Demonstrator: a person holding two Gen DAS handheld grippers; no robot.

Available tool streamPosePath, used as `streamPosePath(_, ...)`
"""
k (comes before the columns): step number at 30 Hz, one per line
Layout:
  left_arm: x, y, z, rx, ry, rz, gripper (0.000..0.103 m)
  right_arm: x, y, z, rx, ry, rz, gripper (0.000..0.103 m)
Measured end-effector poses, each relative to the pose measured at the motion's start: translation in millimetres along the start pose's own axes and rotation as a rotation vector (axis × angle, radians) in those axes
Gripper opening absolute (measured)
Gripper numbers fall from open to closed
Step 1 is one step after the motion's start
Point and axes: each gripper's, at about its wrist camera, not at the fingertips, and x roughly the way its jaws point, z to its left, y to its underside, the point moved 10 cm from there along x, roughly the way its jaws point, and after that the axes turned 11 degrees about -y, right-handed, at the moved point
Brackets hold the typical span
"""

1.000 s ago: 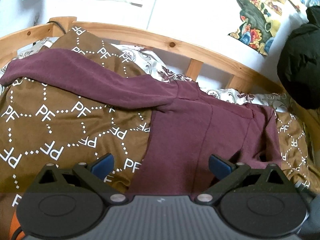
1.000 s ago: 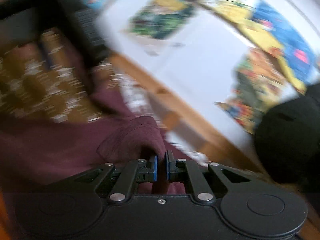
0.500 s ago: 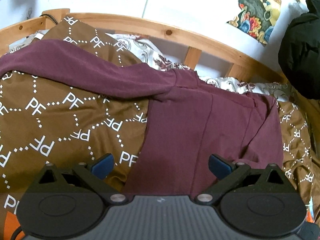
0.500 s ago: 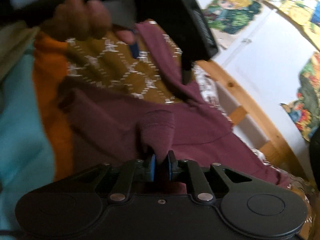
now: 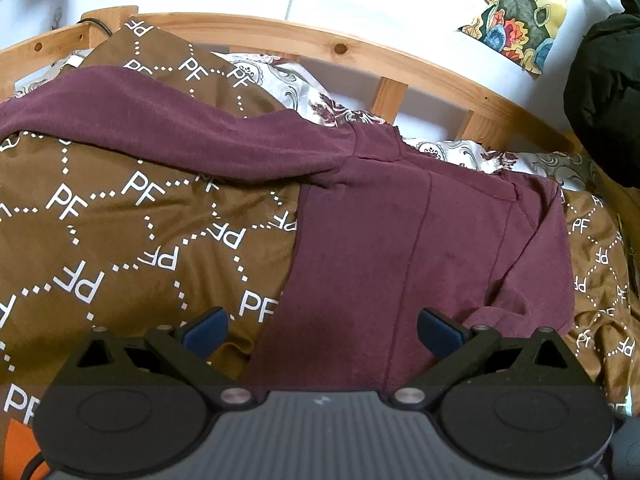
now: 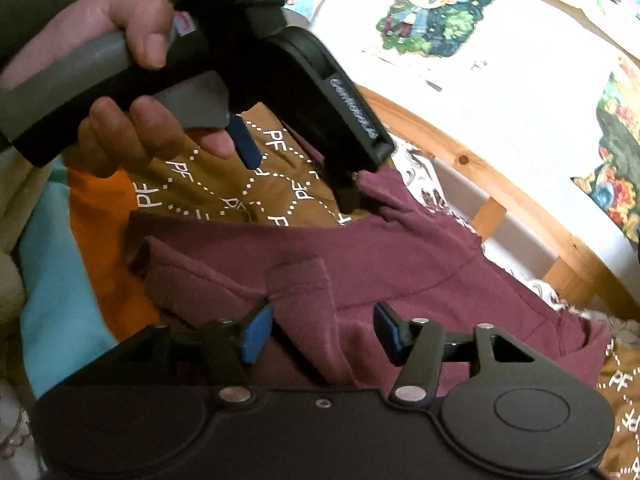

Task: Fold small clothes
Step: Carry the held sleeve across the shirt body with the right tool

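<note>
A maroon long-sleeved top (image 5: 400, 240) lies on a brown quilt printed with "PF" (image 5: 100, 240). One sleeve (image 5: 160, 128) stretches out to the left; the other is folded over the body on the right. My left gripper (image 5: 322, 330) is open and empty above the top's lower body. My right gripper (image 6: 320, 332) is open, and the sleeve cuff (image 6: 300, 280) lies loose between its fingers on the top (image 6: 420, 264). The left gripper (image 6: 296, 152), held by a hand, shows in the right wrist view.
A wooden bed rail (image 5: 400, 64) curves along the far side before a white wall with posters (image 5: 516, 12). A black garment (image 5: 608, 88) hangs at right. Orange and teal fabric (image 6: 60, 260) lies at the near left of the bed.
My right gripper, shut on the sleeve cuff before, has opened and let it drop onto the top. My left gripper stayed open and moved slightly closer to the top.
</note>
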Motion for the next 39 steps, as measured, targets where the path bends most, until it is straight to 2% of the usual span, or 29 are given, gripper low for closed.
streamPosePath(1,-0.7,-0.4,0.5,-0.002,0.0,-0.003,0.102,0.9,-0.4,0.9,0.001,-0.005,0.001,0.023)
streamPosePath(2,-1.6,-0.7,0.8,-0.005,0.001,-0.006,0.102,1.4,-0.7,1.1,0.008,-0.012,0.002,0.014)
streamPosePath(5,-2.5,-2.3,2.8,-0.014,0.002,-0.011,0.102,-9.5,-7.1,-10.2,0.049,0.058,-0.052,0.006)
streamPosePath(8,-2.8,-3.2,4.1,-0.023,0.001,-0.013,0.102,-34.1,-16.8,-42.0,0.243,0.138,-0.162,0.005)
streamPosePath(11,-1.8,-2.5,4.2,-0.021,-0.003,-0.011,0.102,-44.3,-14.6,-56.1,0.405,0.094,-0.211,0.005)
streamPosePath(13,-1.0,-1.9,3.9,-0.018,-0.006,-0.009,0.102,-37.2,-7.5,-48.0,0.395,0.039,-0.158,0.005)
streamPosePath(17,1.2,-0.7,3.9,-0.014,-0.009,-0.002,0.102,-13.9,9.3,-10.4,0.25,-0.095,0.033,0.005)
streamPosePath(19,2.4,0.3,3.4,-0.012,-0.007,0.003,0.102,-7.5,14.2,8.5,0.177,-0.141,0.097,0.006)
streamPosePath(23,4.4,4.1,-0.1,0.008,0.001,0.019,0.102,-2.3,27.1,18.6,0.153,-0.221,0.202,0.013)
streamPosePath(26,5.0,8.9,-5.9,0.036,0.013,0.031,0.102,-7.3,20.9,11.6,0.202,-0.244,0.17,0.033)
streamPosePath(28,5.4,12.4,-10.8,0.061,0.018,0.04,0.102,-17.3,18.3,-2.5,0.259,-0.24,0.131,0.057)
streamPosePath(29,5.6,13.9,-12.7,0.07,0.021,0.044,0.102,-21.7,18.1,-10.9,0.283,-0.228,0.119,0.061)
streamPosePath(32,6.6,21.0,-20.7,0.1,0.042,0.066,0.102,-38.4,22.8,-47.0,0.392,-0.133,0.079,0.068)
streamPosePath(34,6.8,27.3,-28.0,0.129,0.058,0.082,0.102,-45.6,31.9,-80.8,0.498,-0.042,0.052,0.076)
streamPosePath(39,6.4,44.0,-45.8,0.254,0.043,0.08,0.102,-55.7,73.8,-164.9,0.76,0.231,0.015,0.077)
